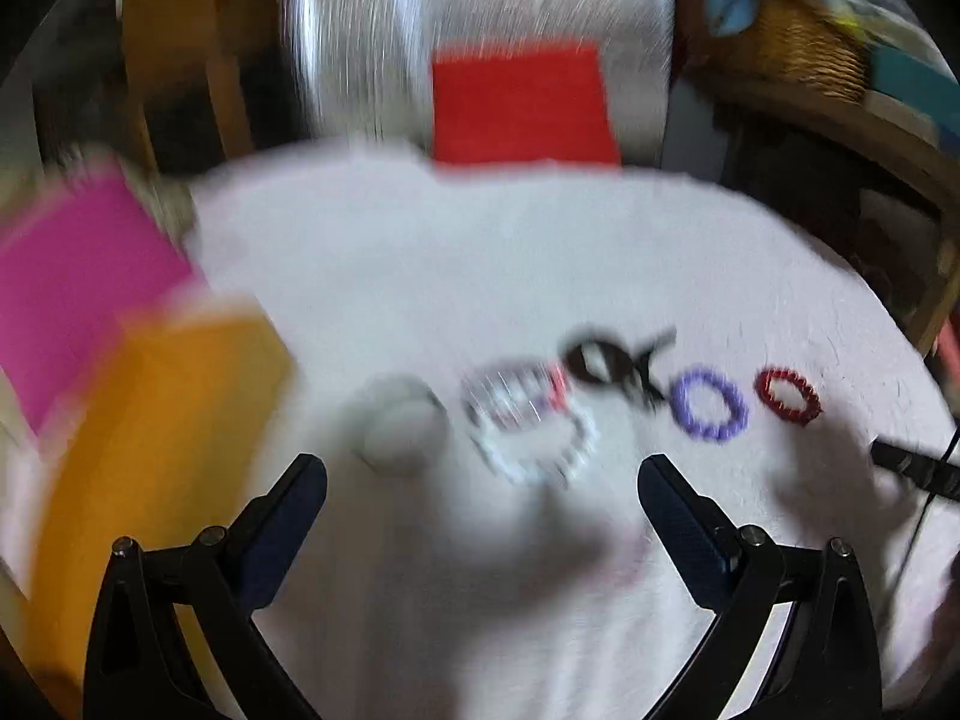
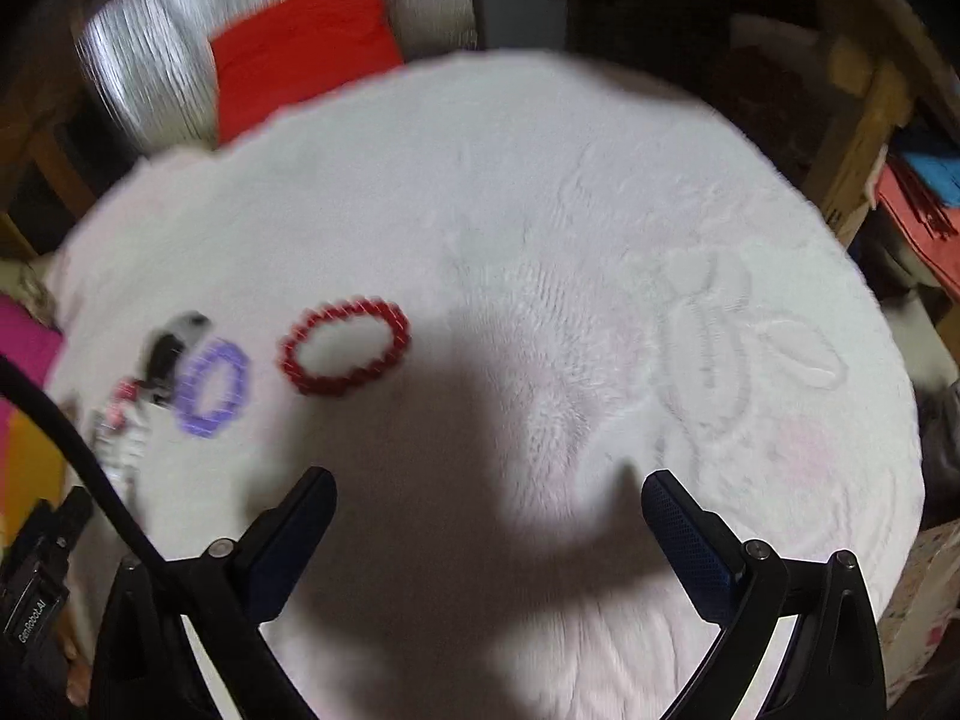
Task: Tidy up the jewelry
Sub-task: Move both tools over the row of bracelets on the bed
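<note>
A: Jewelry sits in a row on the white fluffy cloth (image 1: 420,276), all ahead of my left gripper (image 1: 483,480): white bead bracelet (image 1: 540,444) just past the fingertips, a pale round thing (image 1: 401,423) ahead-left, too blurred to name. Black piece (image 1: 606,363), purple bracelet (image 1: 709,403) and red bracelet (image 1: 787,396) run off ahead-right.

B: Room at the edges?

A: Left side's tight. Orange box (image 1: 150,420) and pink box (image 1: 78,288) sit just outside the left finger. Far cloth edge meets a red cushion (image 1: 522,102).

B: Fingers?

A: Both pairs spread wide, holding nothing, touching nothing. Right gripper (image 2: 489,495) hangs over bare cloth; red bracelet (image 2: 346,345) ahead-left of it, purple bracelet (image 2: 213,387) further left. Lots of free cloth ahead and to the right.

B: Pose?

A: Both tilted down at the cloth, above it. Left view's v. blurred.
</note>
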`<state>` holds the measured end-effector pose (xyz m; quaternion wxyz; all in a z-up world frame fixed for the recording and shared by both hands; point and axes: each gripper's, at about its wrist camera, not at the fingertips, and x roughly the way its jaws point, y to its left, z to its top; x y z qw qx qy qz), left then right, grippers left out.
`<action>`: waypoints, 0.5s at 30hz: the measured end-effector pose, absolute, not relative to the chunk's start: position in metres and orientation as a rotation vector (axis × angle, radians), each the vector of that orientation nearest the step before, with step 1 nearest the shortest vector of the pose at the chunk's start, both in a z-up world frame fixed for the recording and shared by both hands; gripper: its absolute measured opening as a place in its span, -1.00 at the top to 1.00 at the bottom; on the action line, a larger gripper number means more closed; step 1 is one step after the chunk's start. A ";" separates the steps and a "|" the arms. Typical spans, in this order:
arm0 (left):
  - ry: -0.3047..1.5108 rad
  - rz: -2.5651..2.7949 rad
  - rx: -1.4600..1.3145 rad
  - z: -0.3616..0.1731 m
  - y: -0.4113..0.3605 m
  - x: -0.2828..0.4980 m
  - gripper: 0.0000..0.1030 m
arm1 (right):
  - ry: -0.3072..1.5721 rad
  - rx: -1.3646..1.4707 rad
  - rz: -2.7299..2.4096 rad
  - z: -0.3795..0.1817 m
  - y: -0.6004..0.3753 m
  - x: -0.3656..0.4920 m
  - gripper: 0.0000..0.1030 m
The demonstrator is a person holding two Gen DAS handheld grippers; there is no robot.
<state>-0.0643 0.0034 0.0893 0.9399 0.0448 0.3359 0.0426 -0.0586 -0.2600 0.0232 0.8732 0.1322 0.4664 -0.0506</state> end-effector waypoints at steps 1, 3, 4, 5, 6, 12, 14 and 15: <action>0.612 0.098 0.122 0.106 0.006 -0.080 -1.00 | 0.934 0.278 -0.104 0.034 -0.260 -0.068 -1.00; 0.544 0.143 0.130 0.124 0.018 -0.099 -1.00 | 0.820 0.266 -0.067 0.062 -0.259 -0.092 -1.00; 0.523 0.169 0.116 0.131 0.026 -0.110 -1.00 | 0.780 0.254 -0.061 0.072 -0.258 -0.100 -1.00; 0.514 0.177 0.095 0.135 0.035 -0.116 -1.00 | 0.706 0.236 -0.056 0.088 -0.254 -0.115 -1.00; 0.509 0.185 0.072 0.135 0.042 -0.122 -1.00 | 0.655 0.237 -0.048 0.099 -0.253 -0.125 -1.00; 0.483 0.213 -0.001 0.127 0.064 -0.130 -1.00 | 0.493 0.276 0.032 0.123 -0.222 -0.147 -1.00; 0.437 0.225 0.013 0.123 0.064 -0.134 -1.00 | 0.506 0.246 0.073 0.125 -0.206 -0.139 -1.00; 0.426 0.227 0.023 0.121 0.063 -0.133 -1.00 | 0.505 0.238 0.081 0.124 -0.201 -0.136 -1.00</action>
